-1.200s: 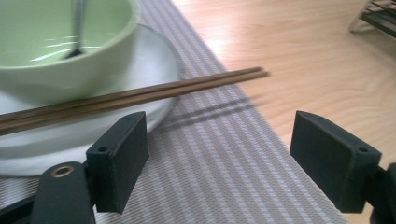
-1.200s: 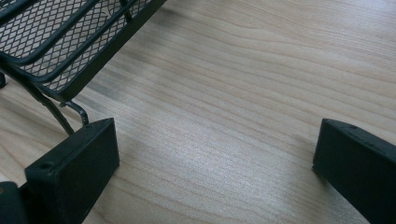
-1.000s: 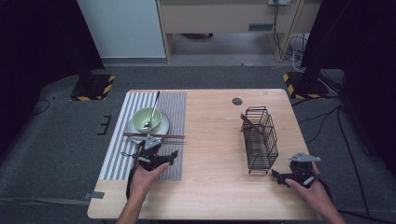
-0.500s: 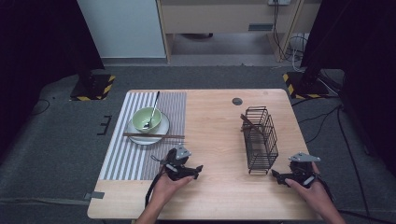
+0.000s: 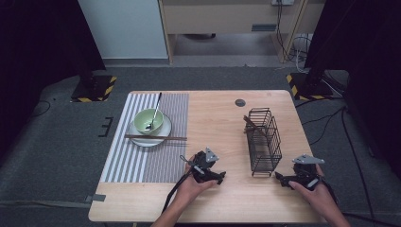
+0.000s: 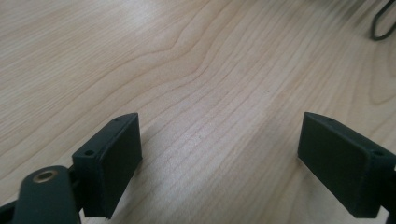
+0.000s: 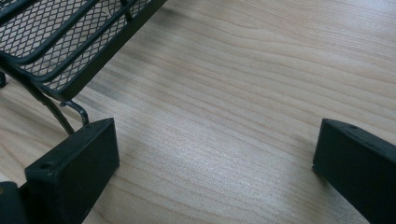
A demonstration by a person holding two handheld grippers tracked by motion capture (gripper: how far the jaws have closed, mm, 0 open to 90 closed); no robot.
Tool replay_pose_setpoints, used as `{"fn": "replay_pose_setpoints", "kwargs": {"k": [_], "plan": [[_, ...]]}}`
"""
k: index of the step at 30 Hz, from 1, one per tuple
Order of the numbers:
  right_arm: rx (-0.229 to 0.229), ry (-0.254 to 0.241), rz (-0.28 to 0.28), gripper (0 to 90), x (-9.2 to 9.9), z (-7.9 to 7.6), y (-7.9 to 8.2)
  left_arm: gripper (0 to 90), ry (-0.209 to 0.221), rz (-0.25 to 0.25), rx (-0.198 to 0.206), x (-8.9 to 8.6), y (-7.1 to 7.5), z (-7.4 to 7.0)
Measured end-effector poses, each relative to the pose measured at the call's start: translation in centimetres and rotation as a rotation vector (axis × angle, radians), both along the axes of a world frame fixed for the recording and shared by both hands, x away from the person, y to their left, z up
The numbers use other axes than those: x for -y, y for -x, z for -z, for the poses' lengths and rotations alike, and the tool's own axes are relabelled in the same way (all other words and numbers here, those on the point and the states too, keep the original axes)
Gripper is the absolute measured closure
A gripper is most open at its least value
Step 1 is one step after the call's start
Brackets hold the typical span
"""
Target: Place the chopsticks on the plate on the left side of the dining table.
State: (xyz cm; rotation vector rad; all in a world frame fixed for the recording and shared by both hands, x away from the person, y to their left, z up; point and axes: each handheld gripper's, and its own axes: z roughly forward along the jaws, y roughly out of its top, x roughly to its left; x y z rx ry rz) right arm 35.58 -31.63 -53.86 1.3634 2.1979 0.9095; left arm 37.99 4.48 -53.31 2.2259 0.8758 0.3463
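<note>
bare wood between tools; wire basket (image 5: 264,142) blocks right tool (image 5: 283,178) (just beside).

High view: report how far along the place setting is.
Done: the bowl with its spoon sits on the plate, and the chopsticks lie across the plate's near edge. In hand: nothing. The left tool is empty over bare table, its jaws have just been opening; the right tool is open beside the wire basket. Left: probably the brown stick in the basket.
</note>
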Motion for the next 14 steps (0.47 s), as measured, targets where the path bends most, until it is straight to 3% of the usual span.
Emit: {"fn": "replay_pose_setpoints", "kwargs": {"k": [3, 14], "plan": [[-0.001, 0.0, 0.0, 0.4, 0.0, 0.0, 0.0, 10.7, 0.011, -0.021, 0.02, 0.2, -0.4, 0.2], [0.0, 0.0, 0.002, 0.4, 0.0, 0.0, 0.0, 0.7, 0.0, -0.033, 0.0, 0.6, -1.2, 0.4]]}}
